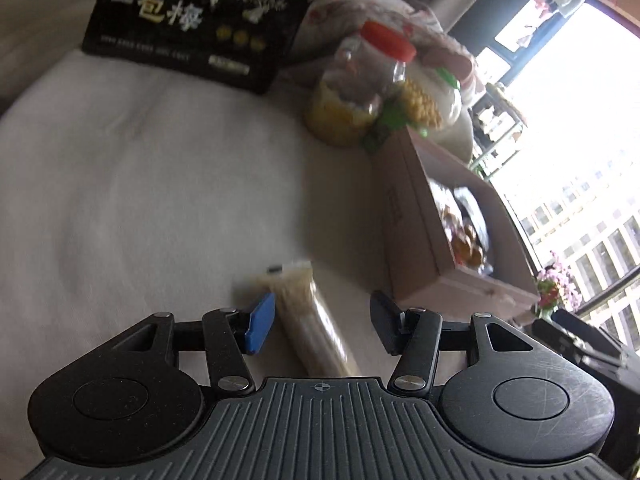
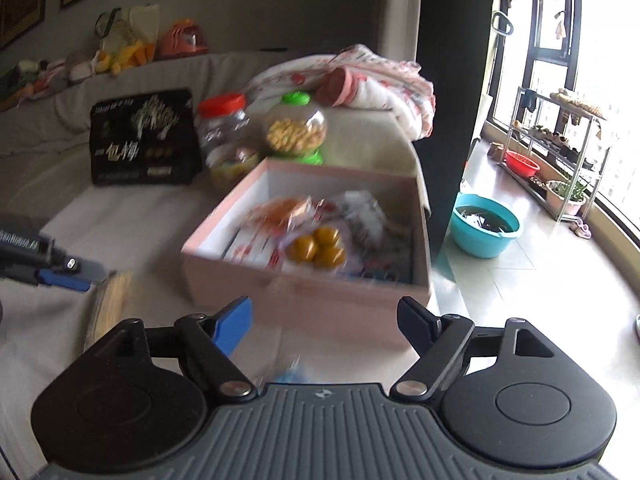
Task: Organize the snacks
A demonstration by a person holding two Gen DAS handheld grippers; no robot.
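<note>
**Both grippers open beside the pink box**

My left gripper [image 1: 322, 322] has its jaws apart over a long tan snack packet [image 1: 310, 320] lying on the white sheet [image 1: 140, 184]; the packet sits between the fingers, and I cannot tell whether the blue pad touches it. My right gripper [image 2: 324, 326] is spread wide with nothing gripped; something pale blue and blurred shows just below it. Just beyond stands the pink box [image 2: 304, 296], open-topped, with wrapped snacks [image 2: 316, 246] inside. Behind it are a red-lidded jar [image 2: 224, 136] and a green-lidded jar [image 2: 296, 128], then a black package [image 2: 144, 140] further back.
</note>
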